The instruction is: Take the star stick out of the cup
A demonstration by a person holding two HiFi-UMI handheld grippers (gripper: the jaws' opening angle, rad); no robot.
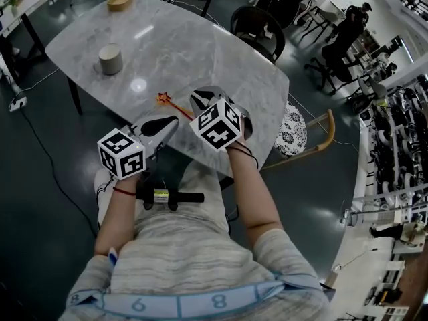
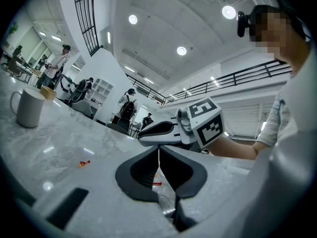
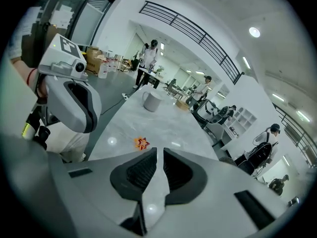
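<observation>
star stick [image 1: 172,105] lies flat on table [image 1: 200,45], well apart from cup [image 1: 110,59]. left gripper [image 2: 159,152] and right gripper [image 3: 159,155] closed, probably empty. risk: a low jaw knocks it off the edge.

a grey marble table [image 1: 200,52] carries a pale cup [image 1: 110,59] toward its left side, a shallow wooden tray [image 1: 120,1] at the far edge, and a star stick [image 1: 175,107] lying flat by the near edge, well apart from the cup.
</observation>
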